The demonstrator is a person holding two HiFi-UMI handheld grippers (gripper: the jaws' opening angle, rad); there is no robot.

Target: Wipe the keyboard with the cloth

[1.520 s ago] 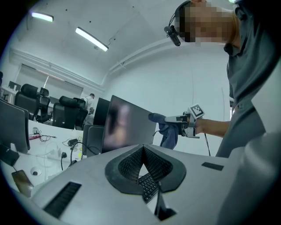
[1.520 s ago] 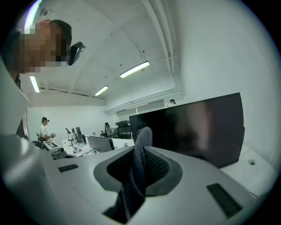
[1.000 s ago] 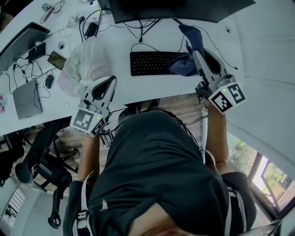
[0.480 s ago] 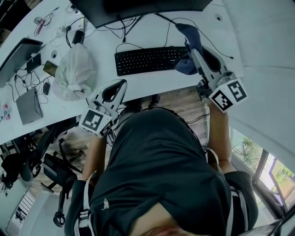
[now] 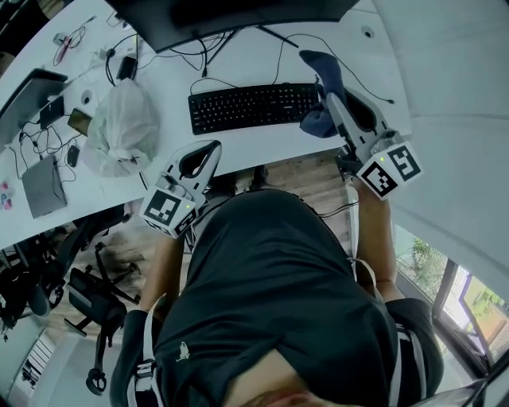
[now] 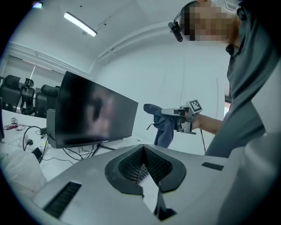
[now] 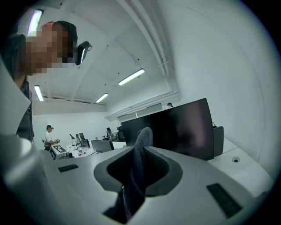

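A black keyboard (image 5: 253,106) lies on the white desk (image 5: 262,56) below the monitor. My right gripper (image 5: 330,89) is shut on a dark blue cloth (image 5: 321,71), which hangs just off the keyboard's right end; in the right gripper view the cloth (image 7: 137,171) is pinched between the jaws. My left gripper (image 5: 208,149) hovers at the desk's front edge, left of the keyboard, shut with nothing in it. In the left gripper view the jaws (image 6: 145,173) meet, and the cloth (image 6: 163,125) hangs from the right gripper (image 6: 163,112) beyond.
A black monitor (image 5: 231,16) stands behind the keyboard, with cables (image 5: 215,48) around its foot. A white plastic bag (image 5: 119,127) sits left of the keyboard. A laptop (image 5: 32,87), a phone (image 5: 78,121) and small items lie further left. Office chairs (image 5: 87,294) stand below the desk.
The head view has shifted, so the keyboard sits further left and higher in it. My right gripper with the cloth has gone from over the keyboard's right end to just off it.
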